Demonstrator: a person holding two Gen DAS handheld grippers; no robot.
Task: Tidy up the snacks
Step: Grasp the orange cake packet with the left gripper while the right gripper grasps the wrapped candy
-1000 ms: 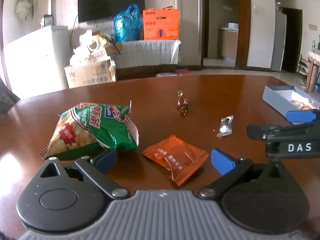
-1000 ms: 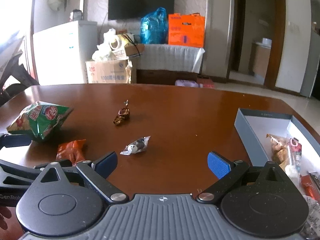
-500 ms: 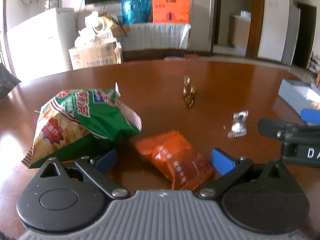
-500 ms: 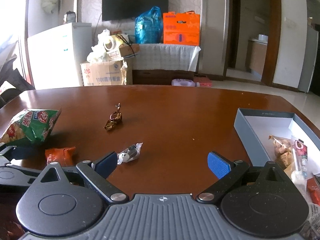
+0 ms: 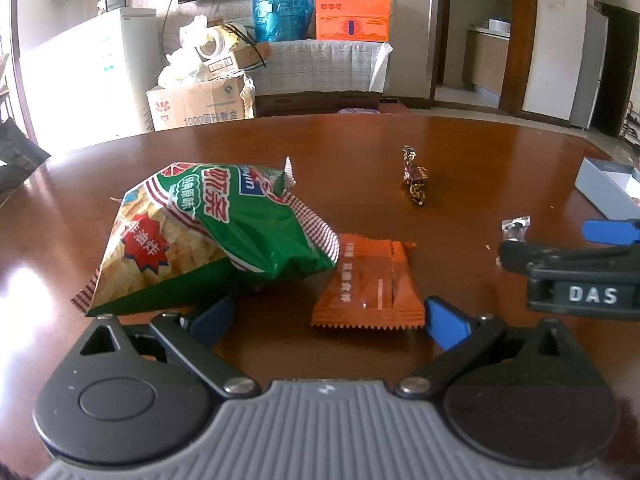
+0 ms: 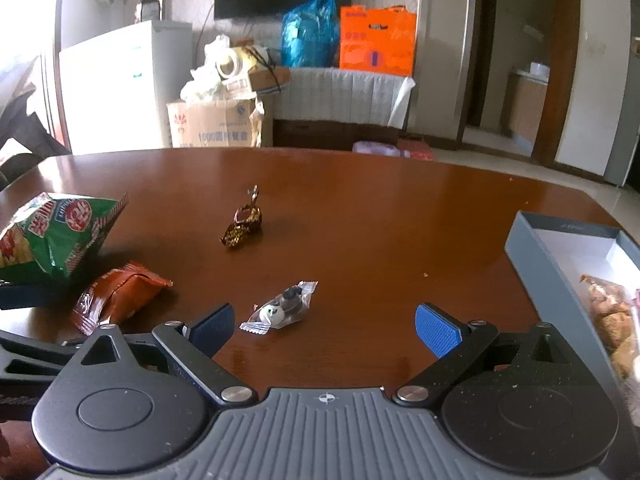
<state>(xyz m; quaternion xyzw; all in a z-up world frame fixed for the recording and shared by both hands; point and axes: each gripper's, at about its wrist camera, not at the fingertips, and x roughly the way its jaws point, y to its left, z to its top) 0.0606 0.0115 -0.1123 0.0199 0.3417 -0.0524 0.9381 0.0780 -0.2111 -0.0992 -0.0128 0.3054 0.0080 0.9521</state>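
Observation:
In the left wrist view an orange snack packet (image 5: 368, 280) lies flat between the open fingers of my left gripper (image 5: 328, 318), close to the right pad. A green chip bag (image 5: 216, 232) overlaps the left finger. A brown-wrapped candy (image 5: 414, 180) and a small clear-wrapped candy (image 5: 516, 226) lie farther off on the table. My right gripper (image 6: 325, 330) is open and holds nothing; the clear-wrapped candy (image 6: 280, 308) sits just ahead of its left finger. The right wrist view also shows the brown candy (image 6: 244, 224), the orange packet (image 6: 116, 296) and the chip bag (image 6: 52, 236).
A grey open box (image 6: 560, 264) with several snacks inside stands at the table's right. The brown wooden table (image 6: 380, 208) stretches ahead. The right gripper's black body (image 5: 576, 272) sits to the right of the left one. A fridge, cartons and bags stand beyond the table.
My left gripper has moved forward, so the orange packet now lies between its fingers and the chip bag looms larger. My right gripper has closed in on the clear-wrapped candy.

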